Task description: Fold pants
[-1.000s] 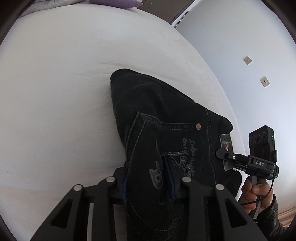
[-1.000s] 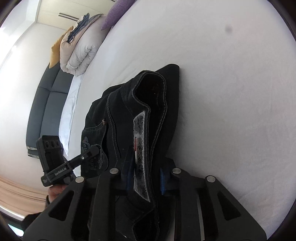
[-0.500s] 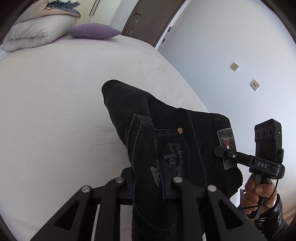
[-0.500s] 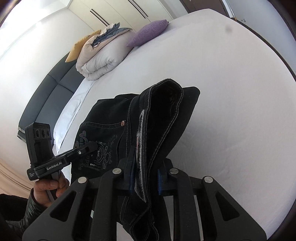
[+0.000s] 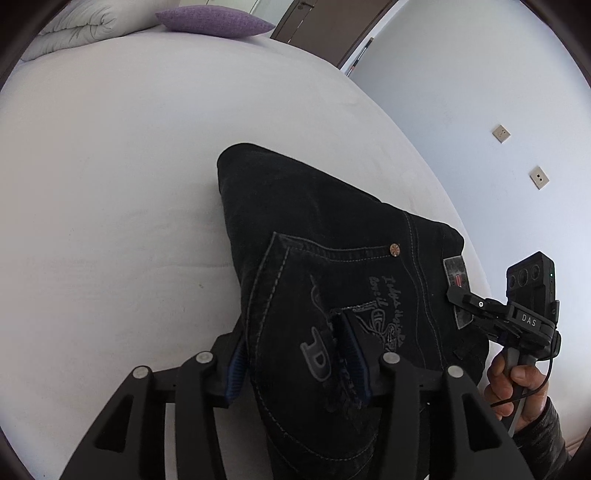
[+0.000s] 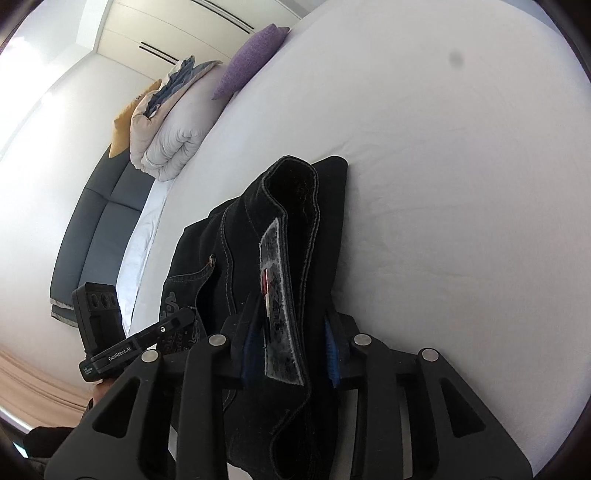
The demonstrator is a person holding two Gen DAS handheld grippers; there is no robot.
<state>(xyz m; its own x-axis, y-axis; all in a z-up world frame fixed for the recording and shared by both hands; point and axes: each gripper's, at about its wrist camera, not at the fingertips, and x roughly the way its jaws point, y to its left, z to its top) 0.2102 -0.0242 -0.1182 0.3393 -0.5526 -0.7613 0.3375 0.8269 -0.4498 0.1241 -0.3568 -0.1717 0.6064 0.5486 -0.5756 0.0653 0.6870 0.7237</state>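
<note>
Black pants held off the bed, waist end up near both tools, far folded end resting on the sheet toward the bed's right edge. Left tool clamped on the back-pocket area, blue pads pressing denim from both sides. Right tool clamped on the waistband at the grey label, narrow, cloth between the fingers. Seen from the left wrist, right tool sits at the waistband corner, close to the bed's right edge.

Two grips spread across the waist: likely to keep the top edge taut and level so the doubled legs hang or drag evenly for the next fold. Lower part trailing on the bed probably serves as the hinge.

Purple pillow and rolled duvet at the head of the bed, well apart from the pants.

Against half a second ago: both views tilted lower, less of the room showing. Pants lying flatter, less bunched at the left tool. Pocket embroidery spread wider. Grips unchanged on both sides, same spots on the cloth.
</note>
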